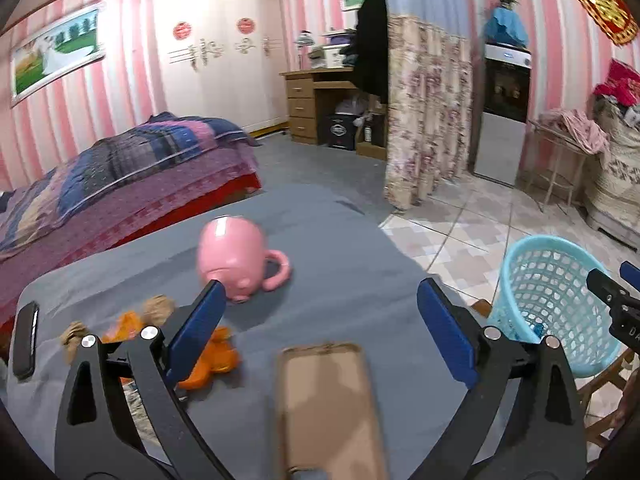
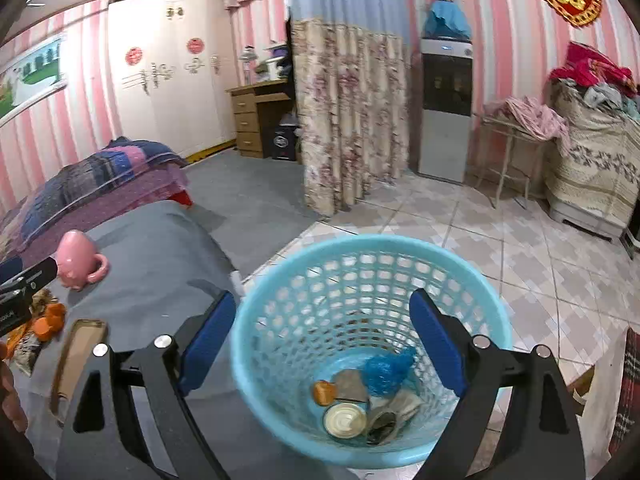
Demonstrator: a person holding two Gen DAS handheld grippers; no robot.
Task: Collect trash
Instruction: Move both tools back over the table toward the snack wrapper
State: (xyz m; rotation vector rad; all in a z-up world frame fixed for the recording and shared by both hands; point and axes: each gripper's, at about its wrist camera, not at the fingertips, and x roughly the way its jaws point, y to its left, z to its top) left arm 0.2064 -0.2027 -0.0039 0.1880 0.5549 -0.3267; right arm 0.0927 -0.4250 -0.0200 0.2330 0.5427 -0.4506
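A light blue mesh trash basket point(image 2: 472, 280) stands beside the grey-covered table; it also shows in the left wrist view point(image 1: 520, 264). Inside it lie a blue crumpled bag point(image 2: 386, 370), an orange piece point(image 2: 323, 392), a round lid point(image 2: 345, 420) and paper scraps. My right gripper point(image 2: 320, 340) is open and empty, above the basket's mouth. My left gripper point(image 1: 320, 320) is open and empty, over the table. Orange peel point(image 1: 212, 356) and brown crumpled scraps point(image 1: 158, 308) lie at the table's left, by my left finger. The peel also shows in the right wrist view point(image 2: 50, 320).
A pink mug point(image 1: 236, 256) lies tipped on the grey cloth point(image 1: 340, 240). A tan phone case point(image 1: 328, 408) lies near the front edge. A black phone point(image 1: 25, 340) lies at the far left. A bed point(image 1: 100, 184) is behind the table. Tiled floor point(image 2: 540, 272) is to the right.
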